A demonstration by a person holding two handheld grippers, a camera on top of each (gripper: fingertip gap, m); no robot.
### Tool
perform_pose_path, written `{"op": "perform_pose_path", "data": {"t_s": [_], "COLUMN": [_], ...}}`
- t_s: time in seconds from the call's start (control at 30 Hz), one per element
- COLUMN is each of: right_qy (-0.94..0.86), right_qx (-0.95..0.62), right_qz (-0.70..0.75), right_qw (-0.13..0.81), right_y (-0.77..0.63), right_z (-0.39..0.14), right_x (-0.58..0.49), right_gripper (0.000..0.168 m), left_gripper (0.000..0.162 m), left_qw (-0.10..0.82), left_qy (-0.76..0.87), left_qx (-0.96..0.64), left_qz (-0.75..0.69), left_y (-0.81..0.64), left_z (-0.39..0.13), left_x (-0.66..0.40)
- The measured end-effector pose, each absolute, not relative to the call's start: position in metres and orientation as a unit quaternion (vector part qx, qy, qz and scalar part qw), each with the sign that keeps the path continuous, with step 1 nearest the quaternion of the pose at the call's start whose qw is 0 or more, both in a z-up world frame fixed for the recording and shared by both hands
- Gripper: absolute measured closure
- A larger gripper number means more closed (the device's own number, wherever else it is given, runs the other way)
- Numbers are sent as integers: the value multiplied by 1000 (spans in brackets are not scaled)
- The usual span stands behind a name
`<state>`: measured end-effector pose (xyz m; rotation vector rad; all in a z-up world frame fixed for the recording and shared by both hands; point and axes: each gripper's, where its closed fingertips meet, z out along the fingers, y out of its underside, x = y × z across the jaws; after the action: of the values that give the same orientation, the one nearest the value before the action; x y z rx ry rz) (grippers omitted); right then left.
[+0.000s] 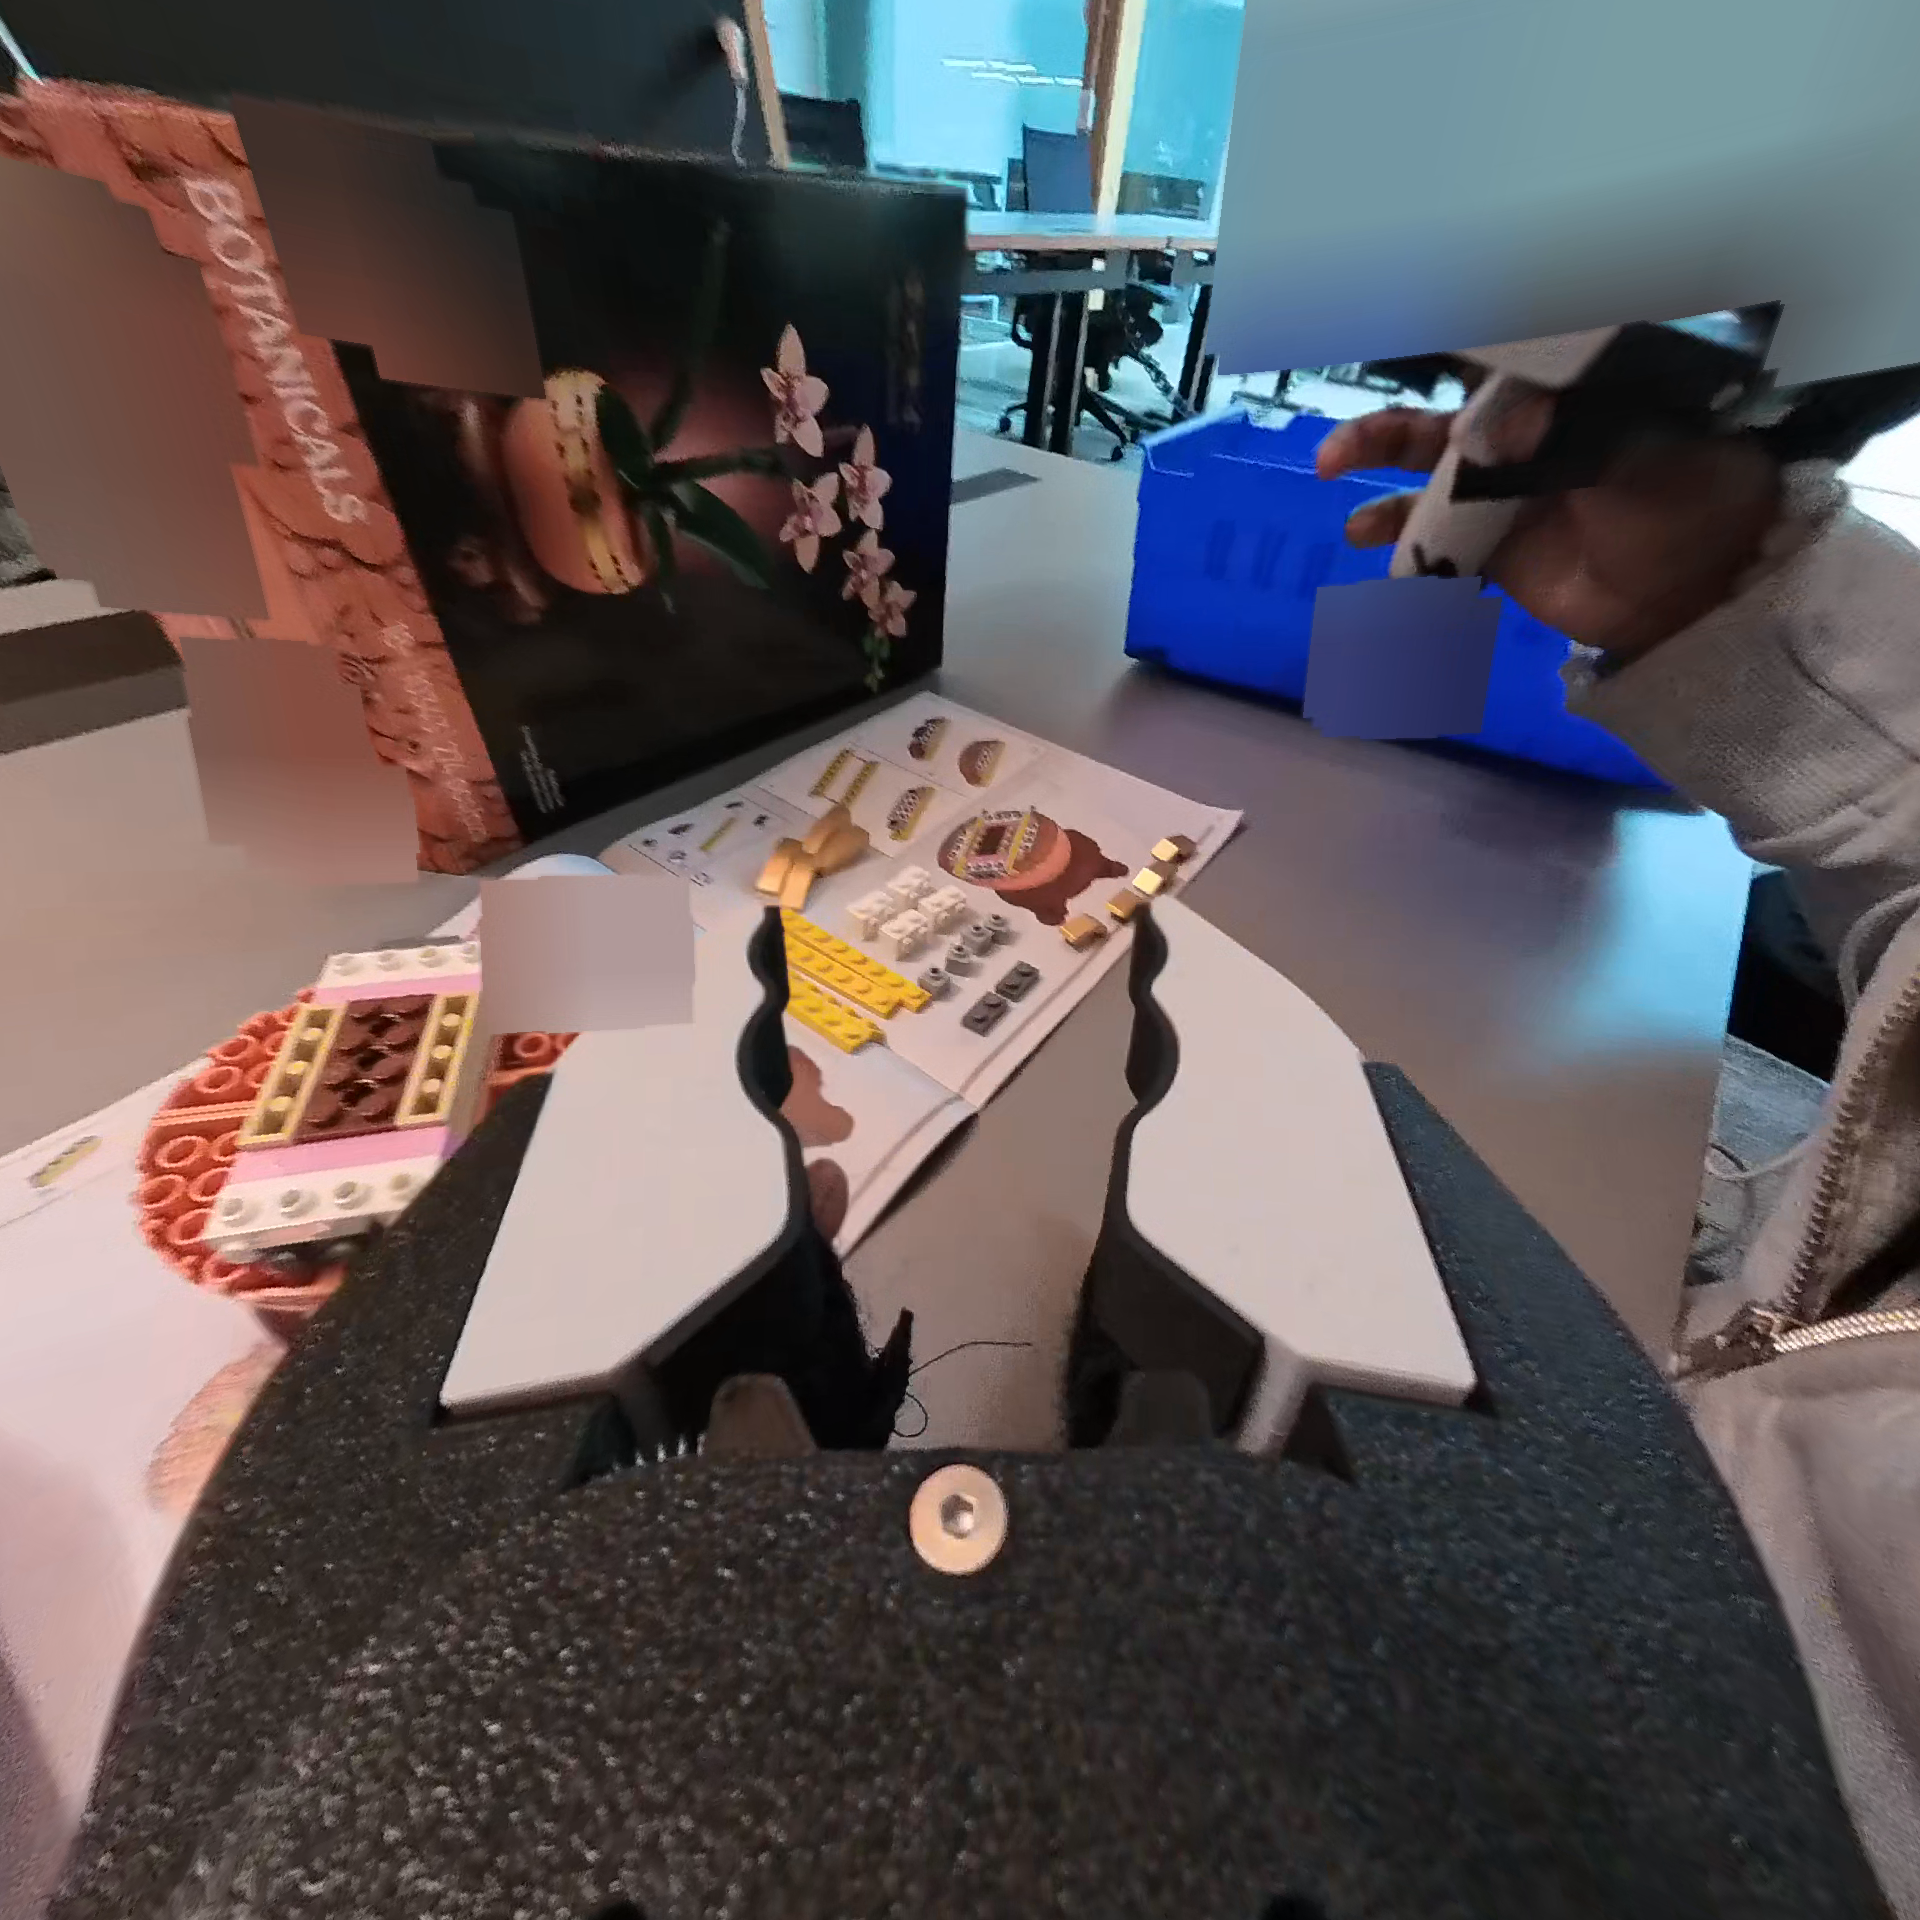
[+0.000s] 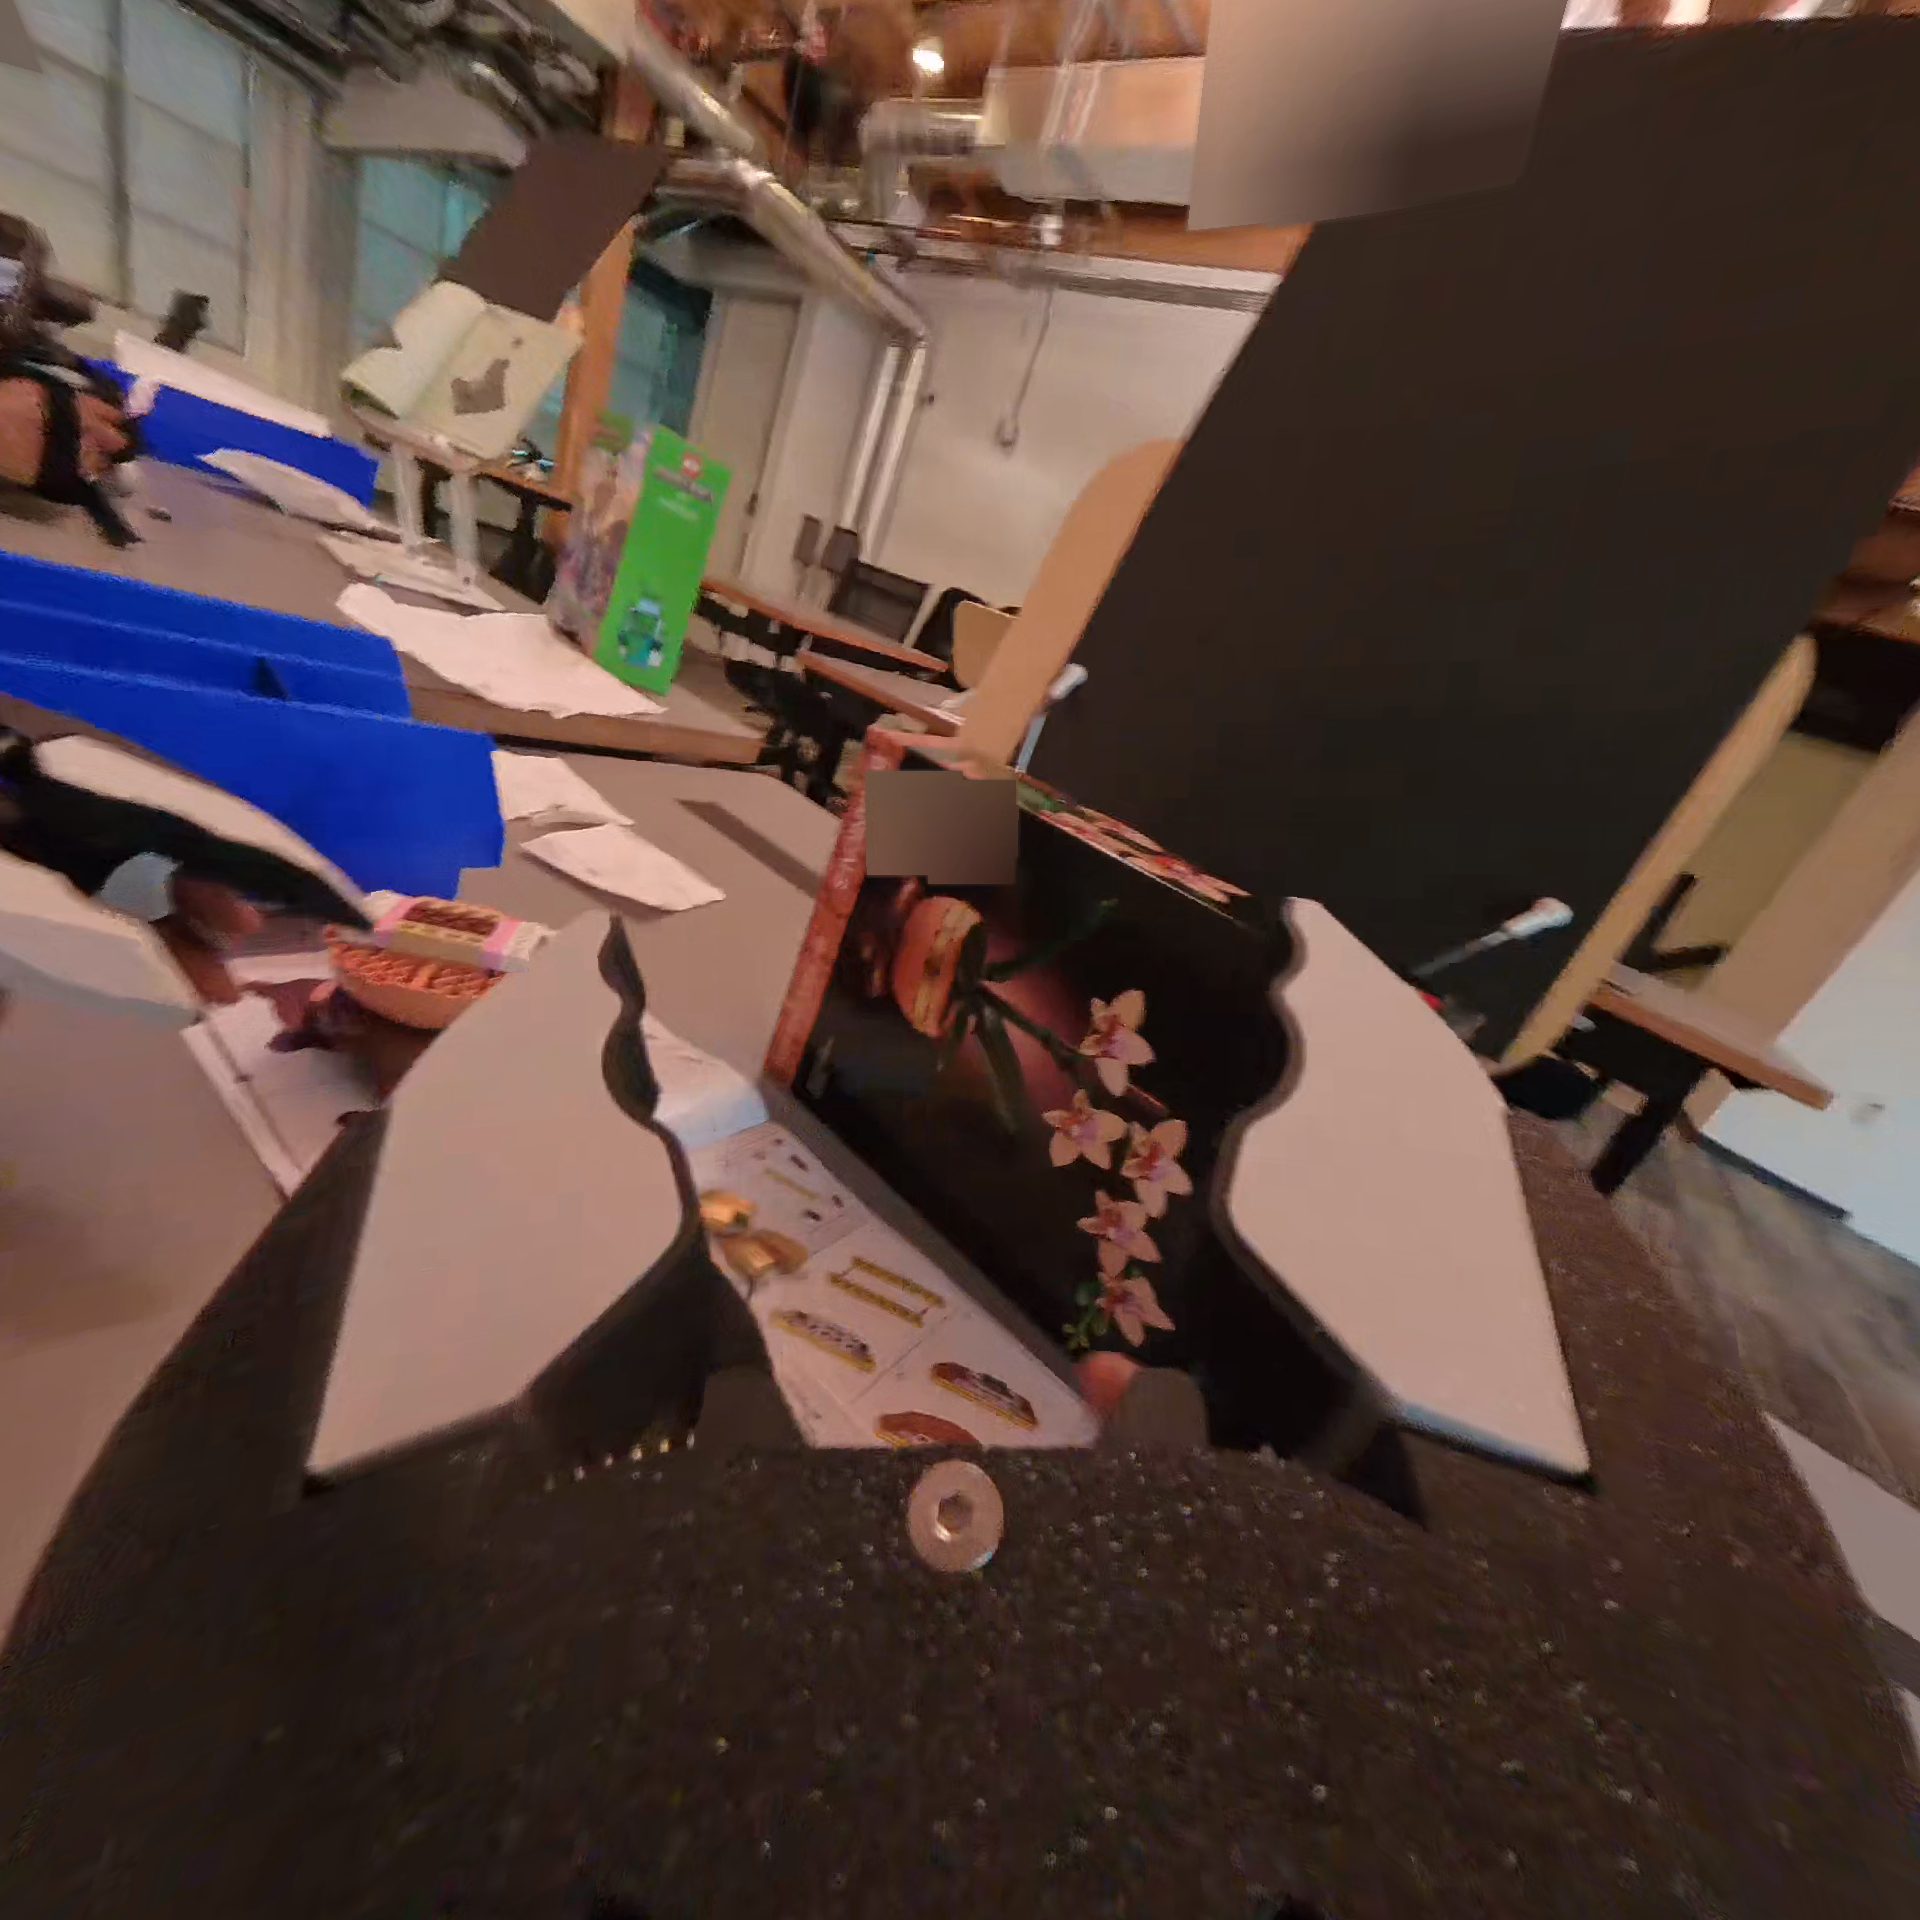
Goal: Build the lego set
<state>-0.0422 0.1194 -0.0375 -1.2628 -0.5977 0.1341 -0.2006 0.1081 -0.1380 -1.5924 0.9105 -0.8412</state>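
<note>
Yellow plates (image 1: 847, 982), white bricks (image 1: 914, 902), grey studs (image 1: 971, 961) and gold tiles (image 1: 805, 857) lie loose on the open instruction booklet (image 1: 1039, 1039) on the table (image 1: 1403, 935), just in front of the standing set box (image 1: 644, 540). The half-built model (image 1: 343, 1091) — pink, white and brown on a round salmon base — sits to the left on another page. These parts look light, hard and slick; I judge they will skate on the glossy paper if you nudge them, so pinch each one across its short flat sides, not by the studs. The long yellow plates want a grip near the middle. The model should be steadied by its base, since pressing on the top layers could pop them loose.

Your left hand-held gripper (image 1: 956, 920) hovers above the pile with its jaws spread wide, holding and touching nothing. Your right hand-held gripper (image 2: 951, 935) is likewise spread and empty — it is raised and tilted, looking towards the box face.
</note>
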Motion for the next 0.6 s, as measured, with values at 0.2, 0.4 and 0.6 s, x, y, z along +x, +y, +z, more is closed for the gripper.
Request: {"op": "perform_pose_path", "data": {"t_s": [0.2,0.4,0.6], "right_qy": [-247,-252,-395], "right_qx": [-548,-611,-678], "right_qz": [99,237,294], "right_qw": [793,712,546], "right_y": [112,116,119], "right_z": [-32,-70,-121], "right_x": [-51,-76,-151], "right_gripper": [165,142,72], "left_gripper": [98,160,106], "left_qw": [583,597,560], "left_qy": [378,344,257], "left_qx": [-650,-688,-763], "left_qz": [-308,-228,-193], "left_y": [113,125,147], "left_z": [-123,-126,-146], "left_x": [-213,-250,-289]}}
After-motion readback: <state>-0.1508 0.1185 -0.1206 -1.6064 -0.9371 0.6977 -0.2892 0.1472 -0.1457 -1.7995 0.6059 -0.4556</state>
